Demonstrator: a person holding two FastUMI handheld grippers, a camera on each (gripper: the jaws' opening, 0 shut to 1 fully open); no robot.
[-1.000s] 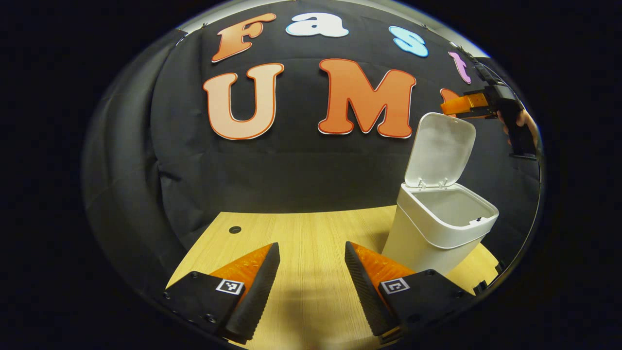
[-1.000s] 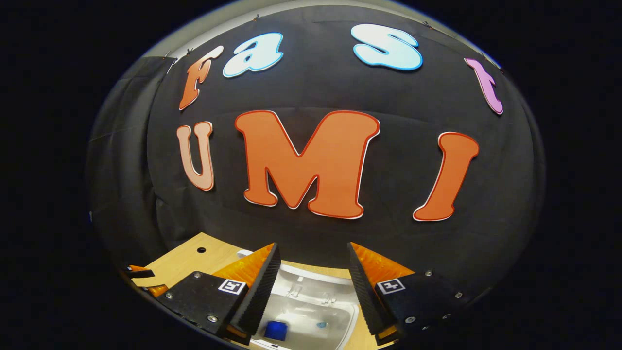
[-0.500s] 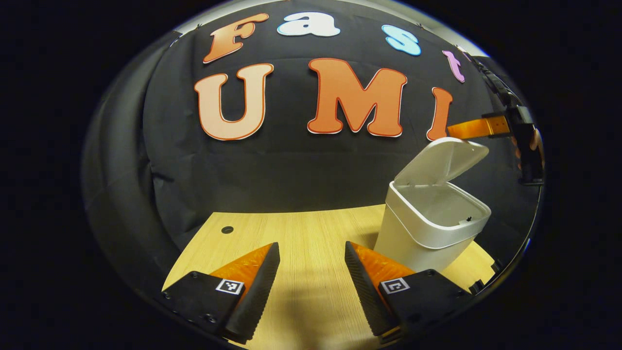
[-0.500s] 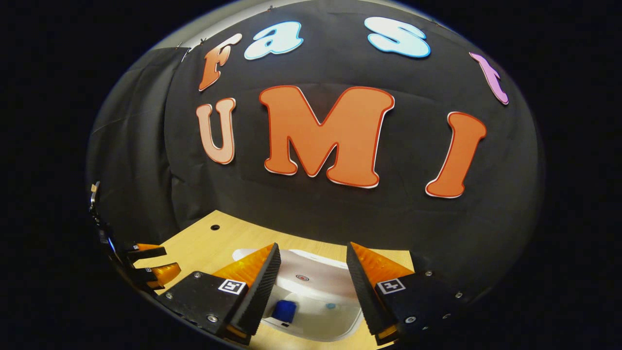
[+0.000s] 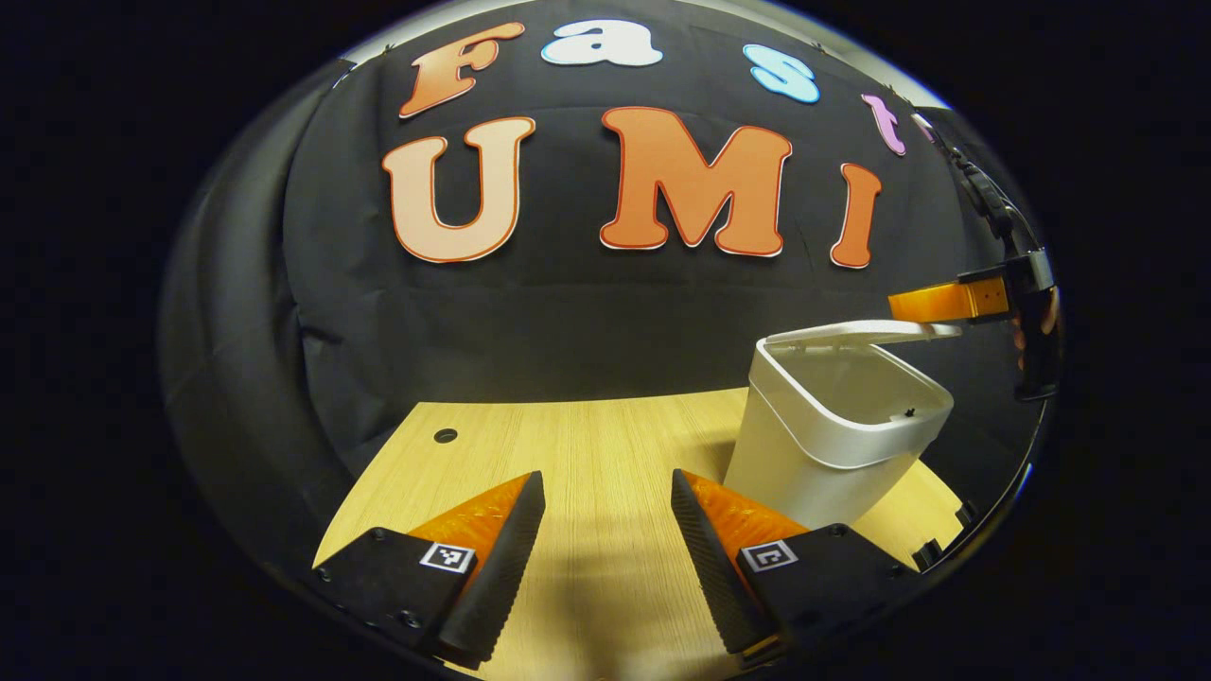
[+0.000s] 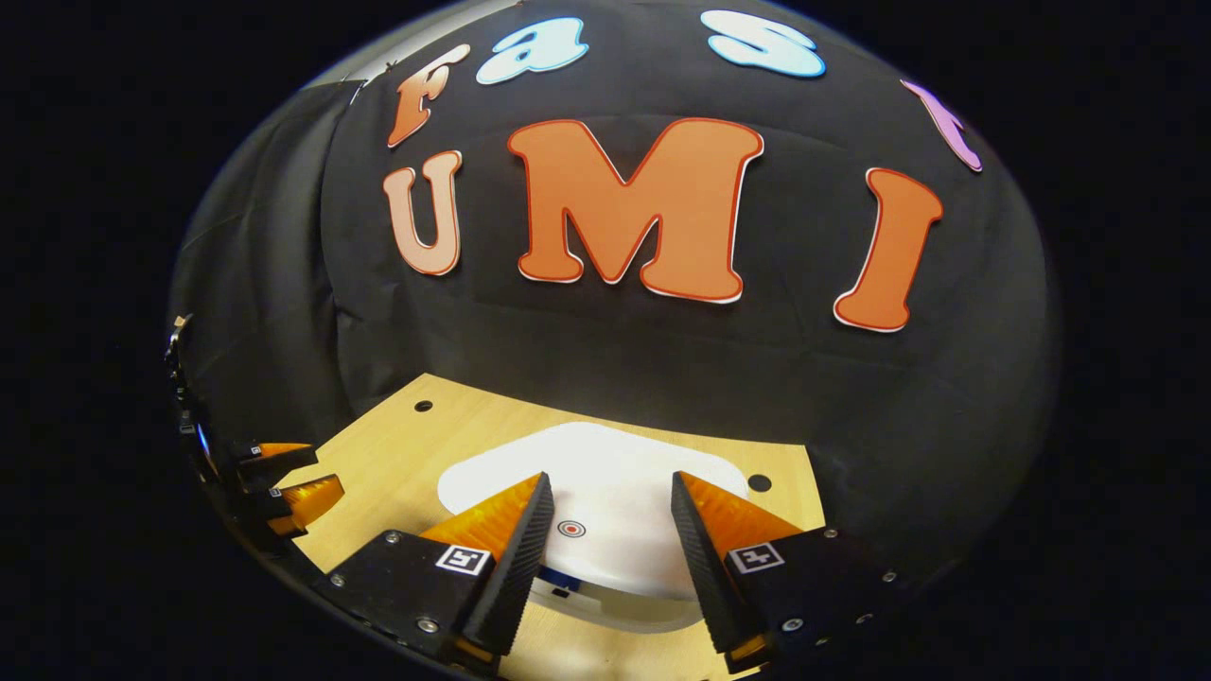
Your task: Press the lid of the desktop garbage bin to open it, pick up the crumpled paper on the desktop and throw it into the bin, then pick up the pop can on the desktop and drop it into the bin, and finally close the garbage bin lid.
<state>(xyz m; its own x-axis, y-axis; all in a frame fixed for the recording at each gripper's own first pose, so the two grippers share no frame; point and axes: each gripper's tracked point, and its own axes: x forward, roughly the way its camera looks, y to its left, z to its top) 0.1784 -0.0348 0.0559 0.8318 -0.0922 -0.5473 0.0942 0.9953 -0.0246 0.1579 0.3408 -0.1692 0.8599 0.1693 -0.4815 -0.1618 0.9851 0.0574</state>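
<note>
Right gripper (image 6: 605, 515) sits over the bin lid (image 6: 605, 473), fingers spread wide, gripping nothing; seen from the left gripper view it reaches in level at the lid's (image 5: 856, 332) front edge, a hand (image 5: 1036, 326) partly visible behind. Whether it touches the lid, cannot tell. One white garbage bin (image 5: 833, 445) stands near the desk's (image 5: 587, 445) right edge, lid nearly flat, a gap left at the front. Left gripper (image 5: 605, 530) hovers low over bare desk, jaws wide, empty. Two grippers, one bin, one lid.
</note>
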